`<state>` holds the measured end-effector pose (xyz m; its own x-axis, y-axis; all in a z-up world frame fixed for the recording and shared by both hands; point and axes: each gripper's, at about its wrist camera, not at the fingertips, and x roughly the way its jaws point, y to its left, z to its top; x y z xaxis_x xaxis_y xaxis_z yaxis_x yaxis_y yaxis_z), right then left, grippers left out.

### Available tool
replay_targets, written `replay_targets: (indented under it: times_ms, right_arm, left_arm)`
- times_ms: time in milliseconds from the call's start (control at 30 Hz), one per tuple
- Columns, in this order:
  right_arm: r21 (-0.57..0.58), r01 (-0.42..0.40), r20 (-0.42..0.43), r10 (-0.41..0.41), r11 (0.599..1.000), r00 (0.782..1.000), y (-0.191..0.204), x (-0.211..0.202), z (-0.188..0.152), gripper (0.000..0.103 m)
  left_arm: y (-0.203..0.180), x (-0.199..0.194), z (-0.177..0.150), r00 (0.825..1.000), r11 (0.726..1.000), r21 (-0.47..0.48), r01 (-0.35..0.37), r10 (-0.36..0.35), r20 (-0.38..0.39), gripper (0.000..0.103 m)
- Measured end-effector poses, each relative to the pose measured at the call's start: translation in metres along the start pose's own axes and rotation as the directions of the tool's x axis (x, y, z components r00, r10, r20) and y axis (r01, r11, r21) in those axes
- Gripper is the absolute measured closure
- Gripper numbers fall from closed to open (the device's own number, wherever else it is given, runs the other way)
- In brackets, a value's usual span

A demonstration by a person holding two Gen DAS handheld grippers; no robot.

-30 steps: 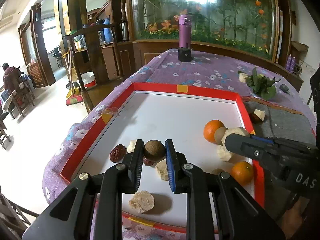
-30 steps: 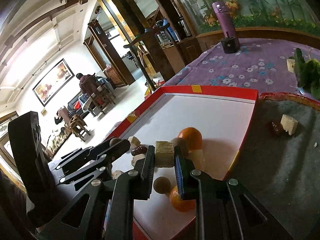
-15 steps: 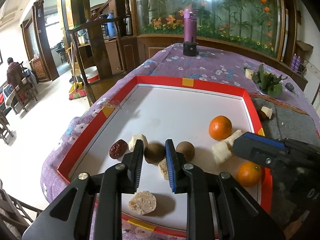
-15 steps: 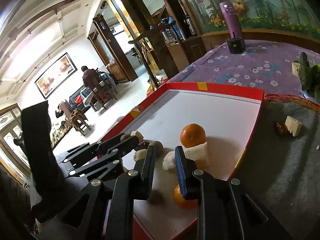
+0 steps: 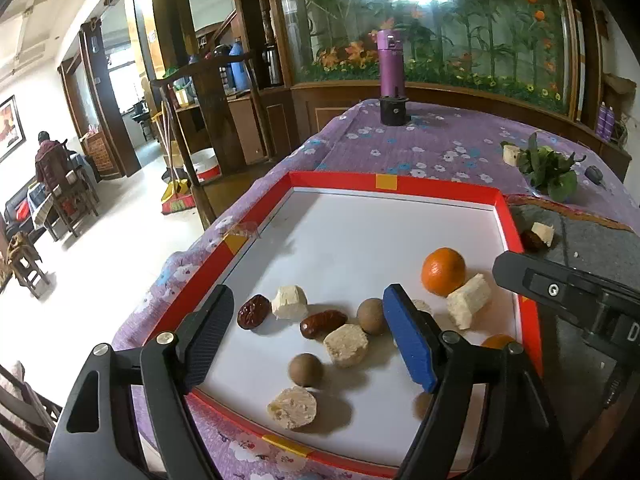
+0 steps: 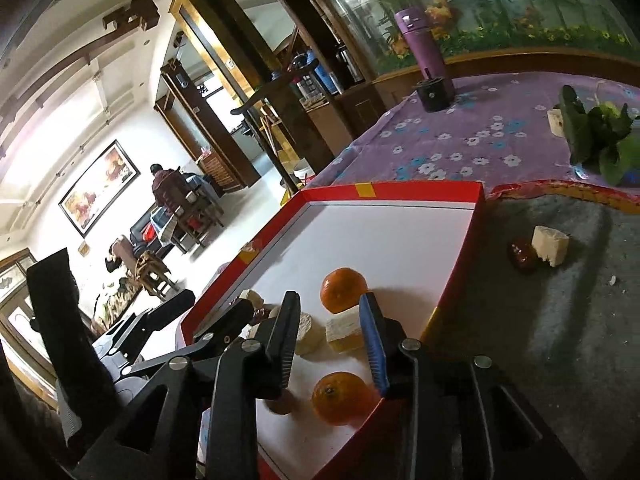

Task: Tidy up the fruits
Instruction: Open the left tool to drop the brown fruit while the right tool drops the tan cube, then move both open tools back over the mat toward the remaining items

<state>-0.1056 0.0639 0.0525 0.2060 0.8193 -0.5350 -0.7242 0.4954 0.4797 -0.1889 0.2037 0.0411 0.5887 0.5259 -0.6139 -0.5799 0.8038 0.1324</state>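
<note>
A red-rimmed white tray [image 5: 392, 184] holds the fruit: an orange [image 5: 443, 271], pale chunks [image 5: 468, 300], two red dates [image 5: 253, 311], brown round fruits [image 5: 306, 369] and pale rounds [image 5: 346, 345]. My left gripper [image 5: 312, 340] is open and empty above the tray's near part. My right gripper [image 6: 330, 340] is open and empty over the tray's right edge, above a pale chunk [image 6: 344, 330], between two oranges [image 6: 343, 289] [image 6: 340, 398].
A grey mat [image 6: 560, 300] right of the tray carries a pale chunk [image 6: 550, 245] and a dark date [image 6: 520, 254]. Green leaves [image 5: 548, 170] and a purple flask [image 5: 391, 76] stand farther back on the flowered cloth. The table edge drops to the floor at left.
Both grippers have opened: the left let go of a brown round fruit, the right let go of a pale chunk. Both pieces now lie in the tray, and both grippers have drawn back.
</note>
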Motion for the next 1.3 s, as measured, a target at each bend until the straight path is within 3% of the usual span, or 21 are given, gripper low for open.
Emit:
replay_targets:
  times_ms: [200,800,933,1000,1100,1300]
  right_arm:
    - [0.029,-0.001,0.002,0.001,1.0,1.0,-0.006,-0.001,0.002,0.067]
    - [0.171,-0.072,0.068,0.061,0.983,0.996,-0.035,-0.025,0.006,0.063]
    - [0.124,-0.001,0.052,-0.005,0.992,0.999,-0.042,-0.042,0.009,0.057]
    - [0.083,0.076,0.045,-0.08,0.994,0.996,-0.052,-0.056,0.013,0.048]
    - [0.043,0.188,0.043,-0.189,0.981,0.981,-0.072,-0.079,0.021,0.046]
    - [0.068,0.254,0.016,-0.256,0.965,0.967,-0.115,-0.099,0.038,0.046]
  left_arm:
    - [-0.005,-0.012,0.005,1.0,1.0,0.008,0.0,0.0,0.024,0.021]
    - [-0.034,-0.025,0.013,0.999,0.995,0.094,0.018,-0.023,0.042,0.021]
    - [-0.038,-0.024,0.011,0.999,0.994,0.109,0.029,-0.033,0.03,0.021]
    - [-0.042,-0.025,0.009,0.999,0.992,0.12,0.041,-0.044,0.027,0.021]
    - [-0.053,-0.025,0.008,0.997,0.987,0.147,0.064,-0.067,0.021,0.021]
    - [-0.081,-0.032,0.011,0.993,0.97,0.215,0.113,-0.12,0.021,0.021]
